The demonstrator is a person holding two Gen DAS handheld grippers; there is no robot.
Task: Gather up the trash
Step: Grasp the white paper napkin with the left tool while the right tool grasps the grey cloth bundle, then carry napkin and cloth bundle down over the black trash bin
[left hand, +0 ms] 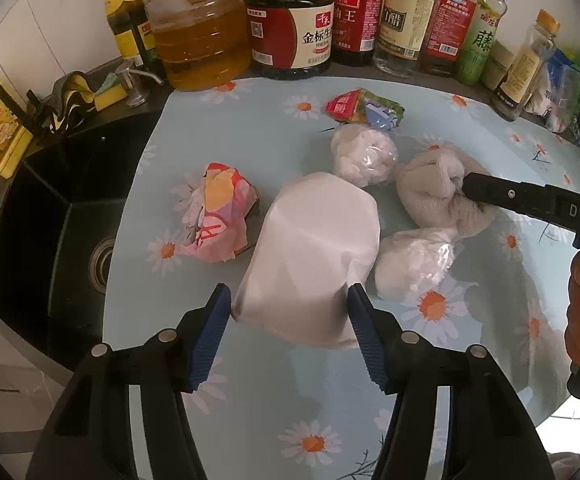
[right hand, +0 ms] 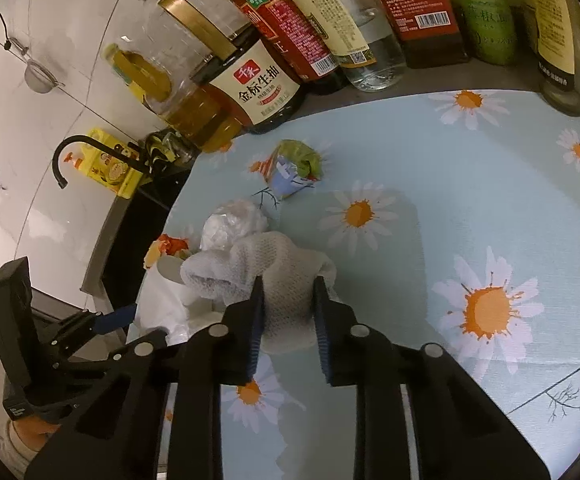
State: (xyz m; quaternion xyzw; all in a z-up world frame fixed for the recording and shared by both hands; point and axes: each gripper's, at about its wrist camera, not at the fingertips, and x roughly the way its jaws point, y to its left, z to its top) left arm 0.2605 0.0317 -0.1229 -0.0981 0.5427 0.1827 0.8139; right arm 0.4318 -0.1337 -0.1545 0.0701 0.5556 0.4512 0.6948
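Your right gripper [right hand: 288, 294] is clamping a balled-up pale mesh cloth [right hand: 286, 276], its dark pads pressing into either side of the lump so the fabric is bulging out above them. The cloth is looking off-white, with an open net weave and a knotted fold at one end, and it is sitting on the daisy-print surface [right hand: 469, 200] in the middle of the trash pile.

Your left gripper [left hand: 290, 312] is straddling the white paper bag [left hand: 313, 256], which is standing as a smooth, boxy shape with soft creases. The blue pads are lying at its two lower sides; whether they are truly pressing in or only touching is hard to judge from this angle.

Around these, more trash is lying on the surface: a crumpled pink and yellow wrapper [left hand: 218, 212] to the left of the bag, a white wad in clear plastic [left hand: 363, 156] behind it, a second such wad [left hand: 413, 264] to its right, just beside the mesh cloth, and a red and green snack packet [left hand: 363, 110] farther back. A row of sauce and oil bottles [left hand: 290, 24] is lining the back edge, and a black sink [left hand: 50, 224] is sitting to the left of the surface
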